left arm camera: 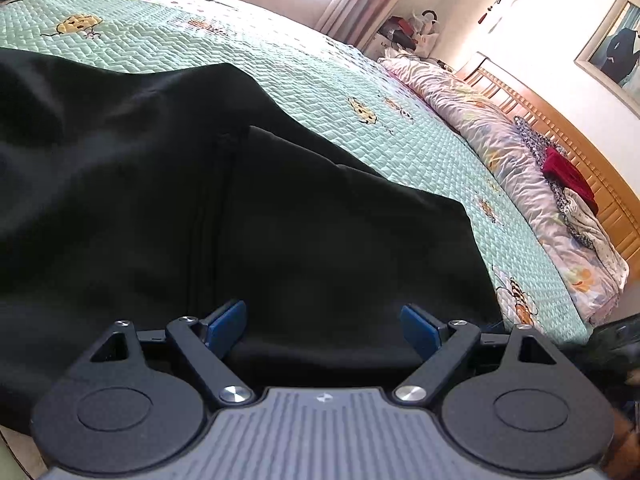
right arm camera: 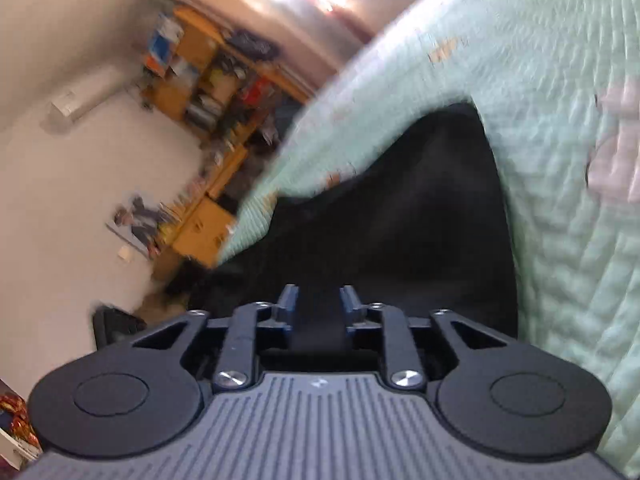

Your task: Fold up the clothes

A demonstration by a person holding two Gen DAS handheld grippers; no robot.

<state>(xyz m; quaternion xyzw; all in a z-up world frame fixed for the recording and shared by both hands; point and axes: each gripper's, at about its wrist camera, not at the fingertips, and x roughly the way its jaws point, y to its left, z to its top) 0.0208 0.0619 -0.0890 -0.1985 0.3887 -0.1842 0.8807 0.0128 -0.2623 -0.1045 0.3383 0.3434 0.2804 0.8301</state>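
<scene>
1. Left wrist view: the black cloth (left arm camera: 200, 208) lies flat on the bed (left arm camera: 280, 64), right in front of the left gripper (left arm camera: 324, 326). Its jaws are wide apart and hold nothing.
2. Right wrist view: the right gripper (right arm camera: 318, 306) has narrow jaws. The cloth (right arm camera: 400, 220) sits between them, but I cannot tell if they pinch it.
3. No boxes or baskets show.

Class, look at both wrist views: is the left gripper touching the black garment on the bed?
Cannot tell. In the left wrist view the left gripper stands wide open over the black garment, but dark cloth behind the pads hides any gap.
</scene>
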